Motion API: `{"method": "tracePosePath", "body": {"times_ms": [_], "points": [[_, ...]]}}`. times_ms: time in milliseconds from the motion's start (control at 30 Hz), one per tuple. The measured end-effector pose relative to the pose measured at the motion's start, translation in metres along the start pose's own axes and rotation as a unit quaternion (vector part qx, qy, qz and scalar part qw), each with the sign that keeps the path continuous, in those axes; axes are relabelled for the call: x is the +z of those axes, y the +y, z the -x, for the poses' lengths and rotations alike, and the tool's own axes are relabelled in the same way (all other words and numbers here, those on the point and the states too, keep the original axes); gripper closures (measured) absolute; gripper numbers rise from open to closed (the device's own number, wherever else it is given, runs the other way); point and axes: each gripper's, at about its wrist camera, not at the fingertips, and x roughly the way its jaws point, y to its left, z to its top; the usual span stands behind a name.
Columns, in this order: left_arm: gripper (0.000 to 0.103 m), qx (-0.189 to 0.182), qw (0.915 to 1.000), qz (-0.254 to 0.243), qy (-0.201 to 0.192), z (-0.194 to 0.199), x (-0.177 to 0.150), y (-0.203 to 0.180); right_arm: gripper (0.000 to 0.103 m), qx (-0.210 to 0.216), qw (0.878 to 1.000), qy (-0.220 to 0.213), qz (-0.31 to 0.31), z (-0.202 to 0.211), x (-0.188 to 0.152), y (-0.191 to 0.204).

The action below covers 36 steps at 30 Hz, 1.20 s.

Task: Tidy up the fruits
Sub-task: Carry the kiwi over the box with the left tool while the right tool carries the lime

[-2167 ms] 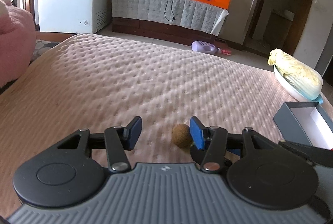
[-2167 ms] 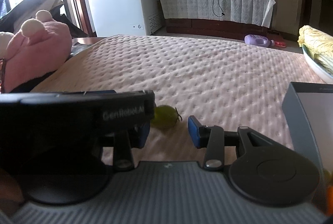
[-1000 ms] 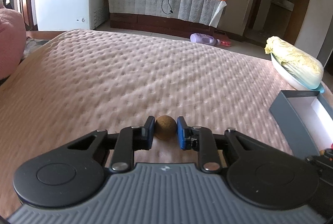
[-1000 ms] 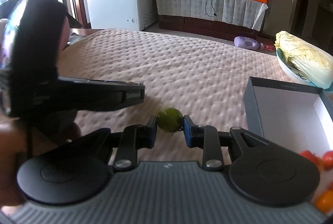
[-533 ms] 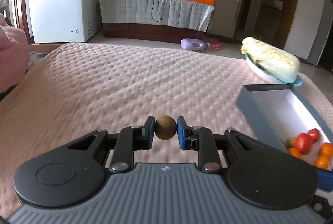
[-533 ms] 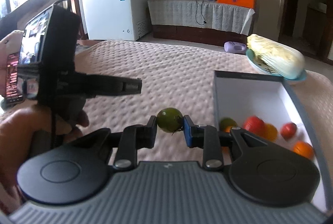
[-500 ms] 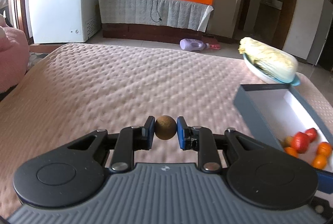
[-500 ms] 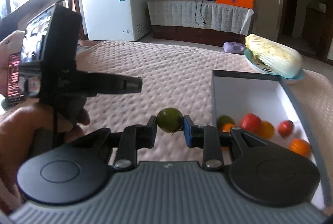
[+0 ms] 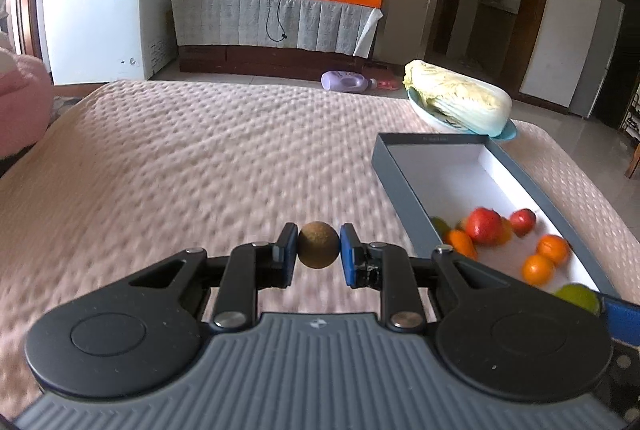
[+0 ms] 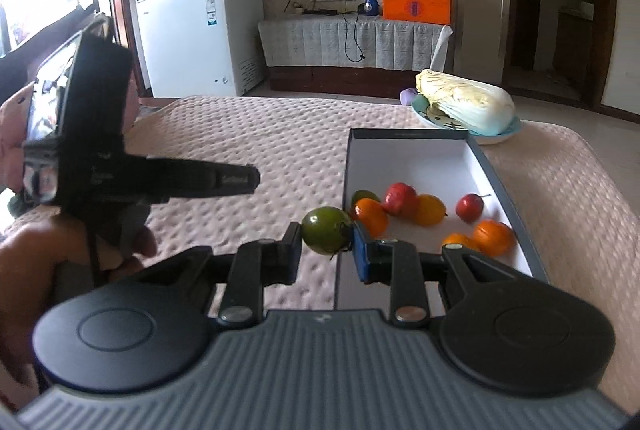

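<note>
My left gripper (image 9: pixel 319 255) is shut on a round brown fruit (image 9: pixel 318 244) and holds it above the pink bedspread, left of the grey box (image 9: pixel 404 174). My right gripper (image 10: pixel 326 244) is shut on a green fruit (image 10: pixel 326 230) beside the near left wall of the same box (image 10: pixel 492 166). The box has a white floor and holds several red, orange and yellow fruits (image 10: pixel 404 208). These fruits also show in the left wrist view (image 9: pixel 486 226). The green fruit (image 9: pixel 578 298) shows at the lower right of the left wrist view. The left gripper's body (image 10: pixel 132 178) shows at the left of the right wrist view.
A napa cabbage (image 9: pixel 460 102) lies on a plate behind the box, also in the right wrist view (image 10: pixel 466 106). A pink plush toy (image 9: pixel 20 110) sits at the bed's left edge. A white freezer (image 9: pixel 108 10) and a covered cabinet (image 9: pixel 276 26) stand beyond the bed.
Both grippers closed on their fruits, lifted them off the bedspread and moved right toward the box. The box and its fruits have come further into view.
</note>
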Motion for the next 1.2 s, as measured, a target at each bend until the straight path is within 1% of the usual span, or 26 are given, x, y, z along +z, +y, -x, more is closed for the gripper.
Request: {"method": "tracePosePath", "body": {"times_ms": [167,333,533,633,767,800,867,933,1000,1067,1133,1200], "points": [[0.076,0.01,0.9999,0.008,0.003,0.022,-0.015,-0.003,0.073,0.013,1.0,-0.007,-0.006,0.01,-0.005,0.002],[0.076,0.009,0.9999,0.012,-0.003,0.049,-0.025,-0.005,0.073,0.017,1.0,-0.015,-0.007,0.022,-0.011,0.002],[0.076,0.013,0.9998,-0.013,-0.011,0.067,-0.031,-0.015,0.073,0.009,1.0,-0.017,-0.014,0.03,-0.014,-0.009],[0.076,0.012,0.9997,-0.018,-0.013,0.068,-0.03,-0.017,0.073,0.008,1.0,-0.012,0.0,0.03,-0.009,-0.015],[0.076,0.008,0.9997,-0.02,-0.012,0.065,-0.03,-0.021,0.073,-0.001,0.999,-0.013,0.042,0.03,-0.008,-0.023],[0.076,0.005,0.9997,-0.021,-0.011,0.063,-0.03,-0.022,0.073,-0.005,0.999,-0.012,0.037,0.029,-0.01,-0.027],[0.076,0.005,0.9997,-0.022,-0.011,0.061,-0.03,-0.024,0.073,-0.005,1.0,-0.005,0.0,0.025,-0.015,-0.038],[0.076,0.0,0.9997,-0.021,-0.012,0.059,-0.028,-0.026,0.073,-0.004,1.0,0.003,-0.023,0.023,-0.016,-0.044],[0.076,-0.003,0.9996,-0.024,-0.014,0.057,-0.027,-0.03,0.073,-0.007,1.0,-0.007,-0.024,0.026,-0.016,-0.047],[0.076,-0.01,0.9995,-0.026,-0.016,0.053,-0.024,-0.035,0.073,-0.012,0.999,-0.006,-0.037,0.025,-0.017,-0.053],[0.076,-0.008,0.9992,-0.034,-0.021,0.05,-0.022,-0.041,0.073,-0.019,0.999,-0.002,-0.047,0.022,-0.017,-0.06],[0.076,-0.013,0.9991,-0.033,-0.024,0.047,-0.02,-0.045,0.073,-0.022,0.998,-0.007,-0.053,0.022,-0.015,-0.065]]}}
